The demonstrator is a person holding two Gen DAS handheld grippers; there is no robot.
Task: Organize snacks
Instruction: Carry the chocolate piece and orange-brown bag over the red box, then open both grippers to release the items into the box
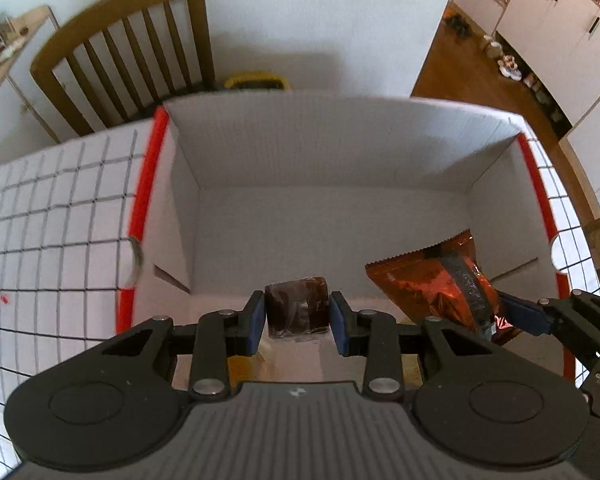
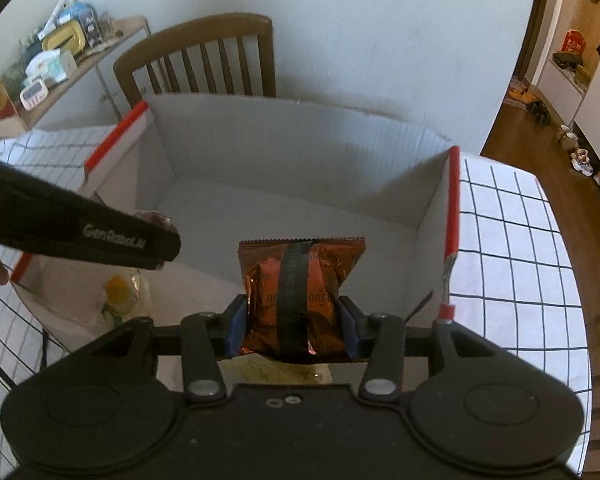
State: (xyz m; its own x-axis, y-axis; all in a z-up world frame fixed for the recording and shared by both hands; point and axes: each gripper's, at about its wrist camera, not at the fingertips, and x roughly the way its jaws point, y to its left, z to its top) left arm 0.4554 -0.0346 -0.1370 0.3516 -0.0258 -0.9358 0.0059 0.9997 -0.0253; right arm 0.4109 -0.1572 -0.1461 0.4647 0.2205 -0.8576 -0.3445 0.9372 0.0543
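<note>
My left gripper (image 1: 297, 318) is shut on a dark brown wrapped snack (image 1: 297, 307) and holds it over the near part of an open white cardboard box (image 1: 320, 152) with red edges. My right gripper (image 2: 294, 322) is shut on an orange foil snack packet (image 2: 300, 284) with a dark band, held over the same box (image 2: 284, 140). The packet also shows in the left wrist view (image 1: 432, 284) at the right. The left gripper's body (image 2: 100, 236) shows at the left of the right wrist view. A clear-wrapped yellow snack (image 2: 120, 292) lies in the box below.
The box stands on a table with a white black-grid cloth (image 1: 52, 220), which also shows in the right wrist view (image 2: 512, 248). A wooden chair (image 1: 128, 48) stands behind the table against a white wall. A cluttered side counter (image 2: 52, 52) is at the far left.
</note>
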